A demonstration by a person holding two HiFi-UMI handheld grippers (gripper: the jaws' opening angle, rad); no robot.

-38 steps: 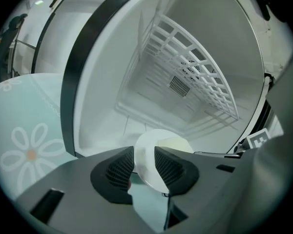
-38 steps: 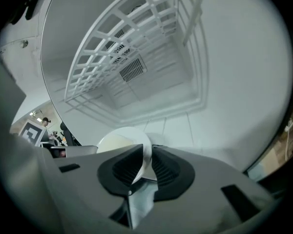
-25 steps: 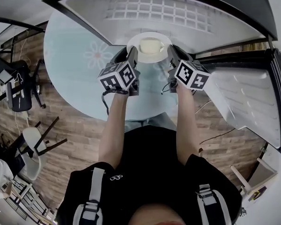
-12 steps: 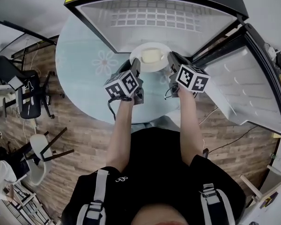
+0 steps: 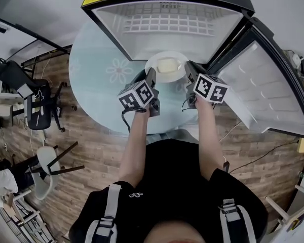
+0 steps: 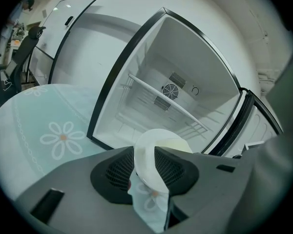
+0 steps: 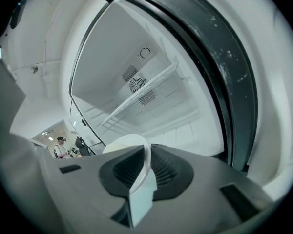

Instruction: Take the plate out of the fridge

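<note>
Two claws share the load: the left claw (image 5: pixel 151 75) pinches the near-left rim of the round white plate (image 5: pixel 166 54) and the right claw (image 5: pixel 188 68) pinches its right rim, each pair of jaws pressed onto the thin edge with the plate running between them. A pale yellow lump (image 5: pixel 167 66) rides on the middle of the plate; what it is cannot be told. The plate hangs just in front of the mouth of the black-framed, white-lined fridge (image 5: pixel 116 22), above the round pale-blue tabletop printed with white daisies (image 5: pixel 99 80) and not resting on it. By that the taking-out looks mostly done, since the plate seems clear of the cabinet and nothing else shows on the white wire shelf (image 5: pixel 167 22); what is left, I judge, is to draw it fully away and find it a place. The fridge's open door (image 5: pixel 263 90) stands close by the right claw and could crowd a sideways move. Farther off, well apart on the wooden plank floor (image 5: pixel 91 151), stand a black office chair (image 5: pixel 38 110) and a white chair (image 5: pixel 44 172).
</note>
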